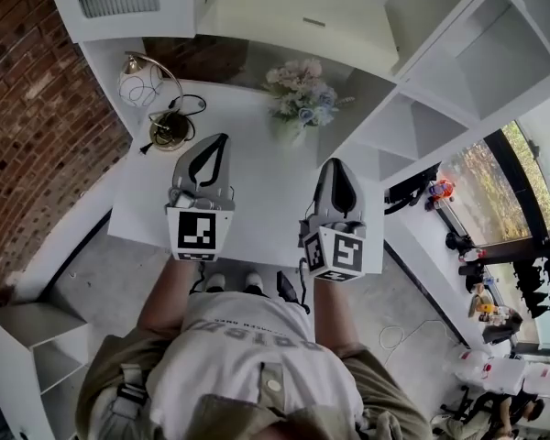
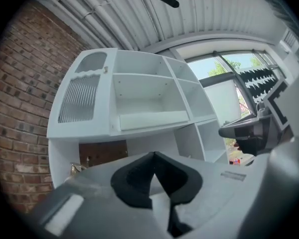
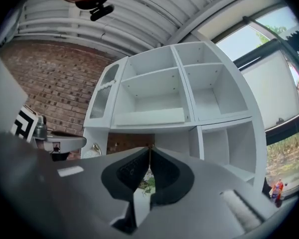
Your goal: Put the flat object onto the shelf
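Observation:
A flat white board (image 2: 152,118) lies on the middle shelf of the white shelf unit (image 2: 89,133), apart from both grippers. It also shows as a long white slab (image 3: 149,116) in the right gripper view, and from above as a pale panel (image 1: 302,21). My left gripper (image 1: 222,137) hovers over the white table (image 1: 257,209), pointing at the shelf unit, jaws together with nothing between them (image 2: 153,153). My right gripper (image 1: 335,161) is level beside it, also shut and empty (image 3: 150,147).
A brass lamp (image 1: 170,126) with a cable stands at the table's back left. A vase of pale flowers (image 1: 301,99) sits at the back middle. A brick wall (image 1: 27,108) runs along the left. Open white compartments (image 1: 440,71) extend to the right, beside windows.

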### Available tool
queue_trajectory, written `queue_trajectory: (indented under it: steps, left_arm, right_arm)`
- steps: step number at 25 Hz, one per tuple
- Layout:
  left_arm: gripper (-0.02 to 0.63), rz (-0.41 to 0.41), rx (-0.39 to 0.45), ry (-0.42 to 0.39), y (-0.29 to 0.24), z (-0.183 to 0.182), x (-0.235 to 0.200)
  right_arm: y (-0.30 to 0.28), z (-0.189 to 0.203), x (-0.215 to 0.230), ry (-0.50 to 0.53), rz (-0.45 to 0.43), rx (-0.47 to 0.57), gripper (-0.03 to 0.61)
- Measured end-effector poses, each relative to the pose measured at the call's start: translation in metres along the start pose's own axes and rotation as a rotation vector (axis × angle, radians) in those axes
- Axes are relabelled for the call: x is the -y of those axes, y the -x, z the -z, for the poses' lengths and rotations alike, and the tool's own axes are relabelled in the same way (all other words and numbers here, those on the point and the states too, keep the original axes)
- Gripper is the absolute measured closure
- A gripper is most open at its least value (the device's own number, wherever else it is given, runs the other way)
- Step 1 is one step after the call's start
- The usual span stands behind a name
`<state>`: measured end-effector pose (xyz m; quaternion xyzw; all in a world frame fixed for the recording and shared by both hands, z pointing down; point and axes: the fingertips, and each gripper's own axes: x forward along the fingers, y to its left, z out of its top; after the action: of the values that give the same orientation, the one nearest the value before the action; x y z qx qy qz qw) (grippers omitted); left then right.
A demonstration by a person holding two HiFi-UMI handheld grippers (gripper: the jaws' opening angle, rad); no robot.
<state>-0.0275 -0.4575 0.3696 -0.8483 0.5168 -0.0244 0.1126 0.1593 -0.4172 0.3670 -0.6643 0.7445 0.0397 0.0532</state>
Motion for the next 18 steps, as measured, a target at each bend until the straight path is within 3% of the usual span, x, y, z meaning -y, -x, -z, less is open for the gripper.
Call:
queue_trajectory:
  steps: [5, 18]
  left_arm:
    - [0.606, 0.017, -0.037, -0.014, 0.012, 0.018, 0.012]
    - [0.606, 0.048, -0.044, 0.045, 0.021, 0.029, 0.019]
  right_arm:
    - [0.015, 0.014, -0.01, 0.07, 0.018, -0.027, 0.572]
    - [0.023, 0.021, -0.018, 0.05, 0.031, -0.012, 0.574]
